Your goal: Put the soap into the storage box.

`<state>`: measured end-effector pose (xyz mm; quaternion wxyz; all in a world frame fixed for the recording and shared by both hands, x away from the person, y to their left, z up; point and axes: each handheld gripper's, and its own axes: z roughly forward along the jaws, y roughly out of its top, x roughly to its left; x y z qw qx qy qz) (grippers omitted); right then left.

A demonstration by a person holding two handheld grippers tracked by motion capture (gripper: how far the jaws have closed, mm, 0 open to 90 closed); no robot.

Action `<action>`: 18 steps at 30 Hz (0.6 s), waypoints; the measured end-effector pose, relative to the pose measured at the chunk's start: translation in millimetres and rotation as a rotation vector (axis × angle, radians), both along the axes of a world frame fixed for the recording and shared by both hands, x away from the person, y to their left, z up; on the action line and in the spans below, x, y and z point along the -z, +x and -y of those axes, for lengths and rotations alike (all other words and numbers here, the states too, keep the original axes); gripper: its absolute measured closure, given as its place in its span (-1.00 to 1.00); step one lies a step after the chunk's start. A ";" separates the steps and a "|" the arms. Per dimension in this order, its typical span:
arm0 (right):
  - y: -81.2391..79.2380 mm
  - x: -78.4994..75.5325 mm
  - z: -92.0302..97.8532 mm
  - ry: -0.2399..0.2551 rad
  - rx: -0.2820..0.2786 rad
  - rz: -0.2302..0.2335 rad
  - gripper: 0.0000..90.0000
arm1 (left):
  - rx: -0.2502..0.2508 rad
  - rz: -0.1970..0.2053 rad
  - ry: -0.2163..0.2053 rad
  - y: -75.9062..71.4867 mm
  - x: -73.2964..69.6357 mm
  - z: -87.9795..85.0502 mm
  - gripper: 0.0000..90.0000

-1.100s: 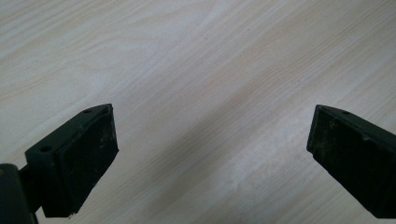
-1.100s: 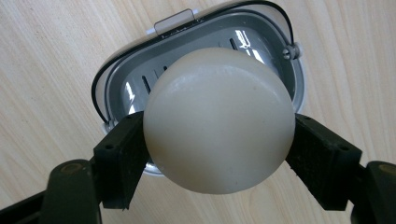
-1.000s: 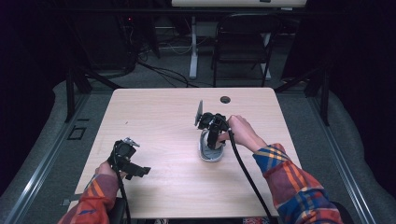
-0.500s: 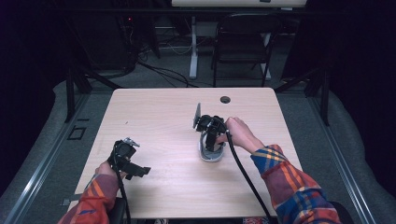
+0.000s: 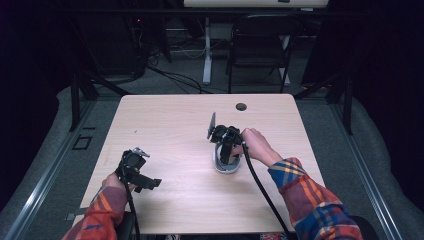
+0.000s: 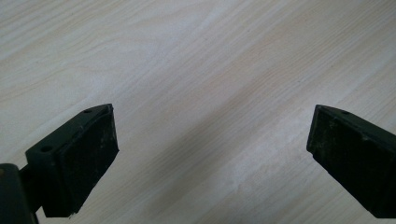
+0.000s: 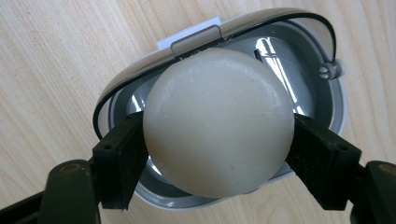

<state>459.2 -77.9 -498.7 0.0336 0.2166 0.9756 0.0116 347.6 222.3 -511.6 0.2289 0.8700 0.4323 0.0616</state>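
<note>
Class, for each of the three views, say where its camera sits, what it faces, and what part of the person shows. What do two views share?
High view: above the person's side, facing the table; forearms, hands, both tongs.
Left gripper view: on the left tongs, facing bare tabletop; open jaws.
Right gripper view: on the right tongs, facing a white ball over a grey case.
Shared: high and right views show the case.

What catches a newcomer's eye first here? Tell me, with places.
The pale round bar of soap stands out first, clamped between the jaws of the right gripper just above a grey soap dish near the table's middle. Next, the left gripper at the near left edge, jaws wide apart over bare wood.
</note>
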 end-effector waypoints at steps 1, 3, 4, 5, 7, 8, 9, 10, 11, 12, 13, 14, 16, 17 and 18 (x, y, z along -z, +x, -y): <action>0.1 0.9 0.2 -0.002 0.000 -0.003 -0.46 | 0.000 0.000 0.000 0.1 0.1 0.0 -0.96; 0.4 2.7 0.9 -0.010 -0.005 -0.010 -0.47 | 0.000 -0.001 -0.001 0.2 0.2 -0.1 -0.96; 0.4 2.7 0.9 -0.010 -0.005 -0.010 -0.47 | 0.000 -0.001 -0.001 0.2 0.2 -0.1 -0.96; 0.3 2.6 1.4 -0.005 -0.003 -0.006 -0.47 | 0.000 -0.001 -0.001 0.1 0.2 -0.1 -0.96; -0.3 1.9 2.4 0.002 -0.003 -0.002 -0.47 | 0.001 -0.002 0.002 0.3 0.2 0.2 -0.96; -0.9 1.9 2.8 0.010 0.000 0.002 -0.47 | 0.003 -0.002 0.005 0.1 0.1 0.3 -0.96; -1.5 1.6 3.1 0.018 0.005 0.004 -0.47 | 0.004 -0.001 0.006 0.0 -0.1 0.5 -0.96; -1.9 -0.2 3.6 0.018 0.001 0.007 -0.49 | 0.004 0.000 0.006 -0.1 -0.2 0.6 -0.96; -2.4 -2.1 4.2 0.022 -0.002 0.012 -0.51 | 0.000 0.000 0.003 -0.2 0.0 0.8 -0.96; -3.1 -3.6 4.9 0.022 -0.003 0.019 -0.58 | -0.002 0.001 0.003 0.0 0.3 0.8 -0.96; -3.1 -3.6 4.9 0.022 -0.003 0.019 -0.58 | -0.002 0.001 0.003 0.0 0.3 0.8 -0.96; -4.4 -6.5 6.4 0.023 0.000 0.030 -0.63 | -0.001 -0.002 0.004 0.1 0.5 1.4 -0.96; -5.7 -10.4 8.4 0.028 0.000 0.036 -0.69 | 0.000 -0.001 0.004 -0.1 0.4 1.3 -0.96; -6.3 -12.0 9.8 0.037 -0.003 0.041 -0.68 | -0.002 -0.001 0.004 -0.1 0.6 1.3 -0.96; -7.0 -13.9 10.6 0.040 -0.001 0.043 -0.69 | -0.002 -0.002 0.004 0.0 0.6 1.2 -0.96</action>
